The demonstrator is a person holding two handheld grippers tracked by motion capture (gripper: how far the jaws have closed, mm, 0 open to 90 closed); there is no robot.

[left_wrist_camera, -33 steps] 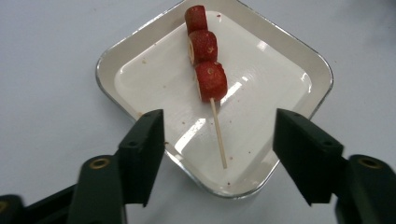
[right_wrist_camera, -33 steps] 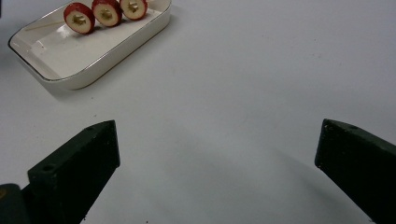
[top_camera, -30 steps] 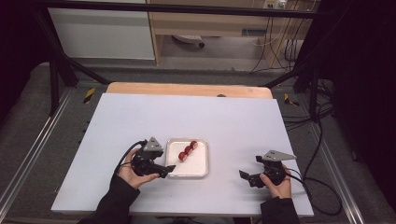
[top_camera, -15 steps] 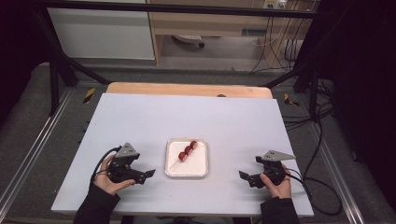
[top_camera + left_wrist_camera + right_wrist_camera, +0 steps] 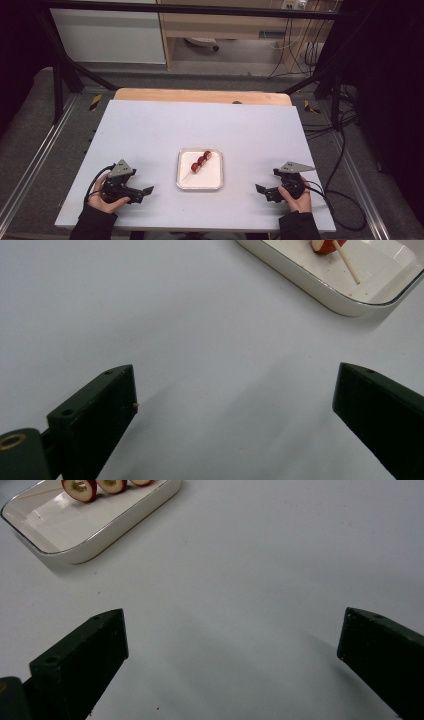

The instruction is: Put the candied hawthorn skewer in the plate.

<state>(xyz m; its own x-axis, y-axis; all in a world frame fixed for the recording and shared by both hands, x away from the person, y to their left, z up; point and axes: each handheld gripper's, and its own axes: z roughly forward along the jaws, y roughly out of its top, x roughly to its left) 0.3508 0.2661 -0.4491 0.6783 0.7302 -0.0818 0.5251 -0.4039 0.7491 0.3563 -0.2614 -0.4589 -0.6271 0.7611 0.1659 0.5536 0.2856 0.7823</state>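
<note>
A pale grey desk (image 5: 150, 135) is standing in a dim room, with a white cabinet (image 5: 107, 32) and trailing cables (image 5: 300, 55) lying beyond its far edge. A white tray (image 5: 216, 176) is sitting near the middle of the desk's near half and is serving as the landmark. On the tray a skewer of red fruit slices (image 5: 200, 161) is lying slantwise, its bare stick (image 5: 186, 176) pointing toward the tray's near left corner. The left gripper (image 5: 143, 192) is resting well to the left of the tray, its jaws having just been opening and now standing wide with nothing between them. The right gripper (image 5: 261, 190) is resting well to the right of the tray, its jaws likewise gaping and holding nothing, as the right gripper view is showing.
</note>
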